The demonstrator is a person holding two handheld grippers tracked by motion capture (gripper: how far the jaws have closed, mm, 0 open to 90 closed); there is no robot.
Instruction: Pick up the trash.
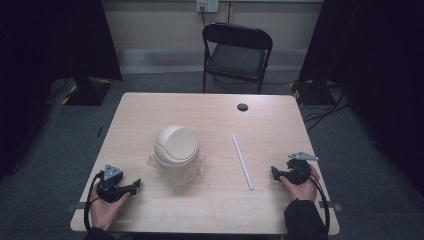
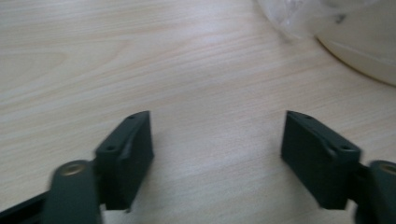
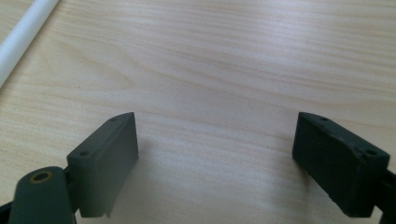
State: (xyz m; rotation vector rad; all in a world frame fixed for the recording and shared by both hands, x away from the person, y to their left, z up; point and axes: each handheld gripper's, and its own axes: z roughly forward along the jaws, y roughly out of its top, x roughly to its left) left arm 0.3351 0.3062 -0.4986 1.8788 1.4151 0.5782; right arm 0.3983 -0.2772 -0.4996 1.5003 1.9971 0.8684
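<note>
A small cream bin with a domed swing lid (image 1: 175, 145) stands in the middle of the wooden table (image 1: 210, 112), with a clear plastic bag (image 1: 177, 170) around its lower part. A white tube (image 1: 242, 161) lies to its right. My left gripper (image 1: 134, 186) rests near the front left edge, open, with bare wood between its jaws (image 2: 217, 149); the bin's base (image 2: 359, 51) and the bag (image 2: 289, 14) show at that view's top right. My right gripper (image 1: 275, 172) rests at the front right, open over bare wood (image 3: 215, 158); the tube (image 3: 23, 32) crosses that view's top left corner.
A black folding chair (image 1: 237, 52) stands beyond the table's far edge. A round cable hole (image 1: 242, 107) sits in the tabletop at the back right. Dark stands and cables (image 1: 320, 102) lie on the grey floor on both sides.
</note>
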